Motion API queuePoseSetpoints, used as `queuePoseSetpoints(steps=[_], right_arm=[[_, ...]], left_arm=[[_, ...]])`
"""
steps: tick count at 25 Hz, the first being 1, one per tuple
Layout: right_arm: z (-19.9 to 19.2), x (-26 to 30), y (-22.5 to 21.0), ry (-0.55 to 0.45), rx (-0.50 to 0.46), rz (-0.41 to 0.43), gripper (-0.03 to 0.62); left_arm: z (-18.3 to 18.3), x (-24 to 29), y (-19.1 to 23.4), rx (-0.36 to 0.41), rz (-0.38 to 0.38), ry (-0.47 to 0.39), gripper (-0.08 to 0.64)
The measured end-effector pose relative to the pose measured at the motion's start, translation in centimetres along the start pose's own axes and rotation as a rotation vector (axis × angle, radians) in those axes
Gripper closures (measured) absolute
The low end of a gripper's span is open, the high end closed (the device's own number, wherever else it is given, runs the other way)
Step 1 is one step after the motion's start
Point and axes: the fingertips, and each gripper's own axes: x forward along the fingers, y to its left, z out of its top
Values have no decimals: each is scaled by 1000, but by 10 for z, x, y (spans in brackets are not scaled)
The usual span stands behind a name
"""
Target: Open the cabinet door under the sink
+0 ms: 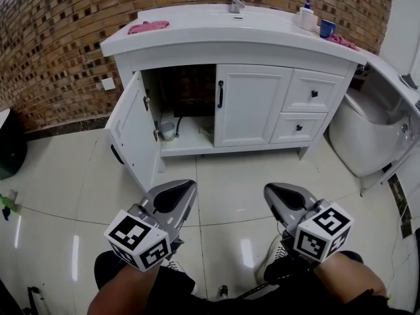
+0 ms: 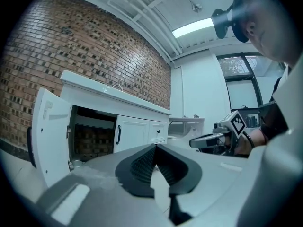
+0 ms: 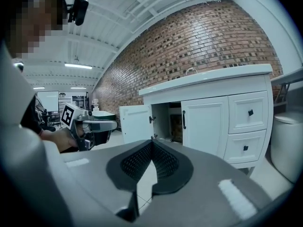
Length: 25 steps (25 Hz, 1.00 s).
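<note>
The white vanity cabinet stands against the brick wall. Its left door is swung wide open to the left, showing a dark inside with a small container. That open door also shows in the left gripper view, and the same door in the right gripper view. The middle door with its black handle is closed. My left gripper and right gripper hang low over the floor tiles, well short of the cabinet. Both are shut, with nothing between the pads.
Two drawers sit right of the closed door. On the counter are a pink cloth, a faucet, a soap bottle and a blue cup. A white fixture stands at right, a dark object at left.
</note>
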Motion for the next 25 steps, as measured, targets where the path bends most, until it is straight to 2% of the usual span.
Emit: queuePoseSetpoints(steps=[8,25], right_arm=[[2,-3,4,3,-34,-18,586],[5,-8,4,-4,-43,-26,586]], left_arm=[[-3,5,2,4,4,5,555],[-2,5,2,-1,21,4,555]])
